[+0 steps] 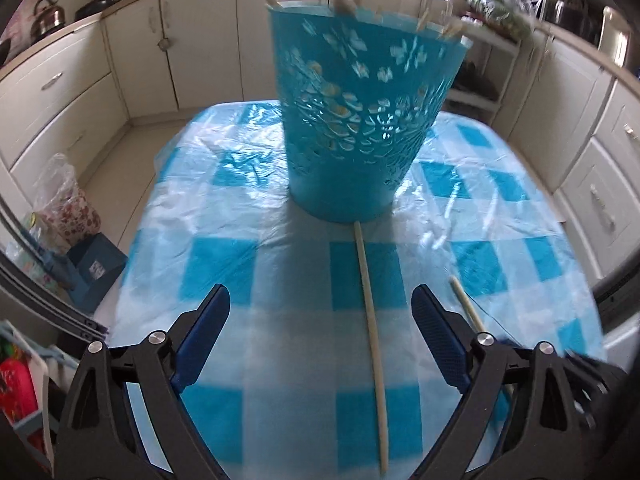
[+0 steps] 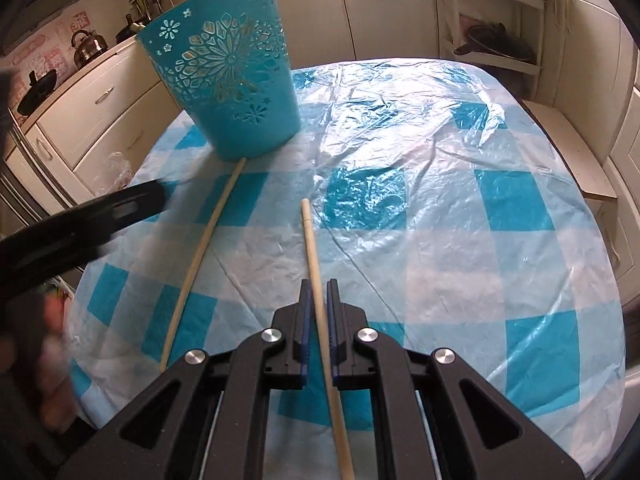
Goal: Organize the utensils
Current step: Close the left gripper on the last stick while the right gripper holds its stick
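Chopstick (image 2: 316, 280) clamped in right gripper (image 2: 317, 292); left gripper (image 1: 320, 320) spread wide, empty, over 2nd chopstick (image 1: 370, 312). Risked toppling basket (image 2: 236, 80), thin-stick slip.

Black tongs (image 2: 318, 292), blue ridged pads (image 1: 438, 336), silver screws (image 1: 486, 339).

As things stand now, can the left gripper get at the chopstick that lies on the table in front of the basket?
Probably yes. The left gripper is open above the loose chopstick, which lies between its fingers with bare tablecloth around it. The basket only touches its far end.
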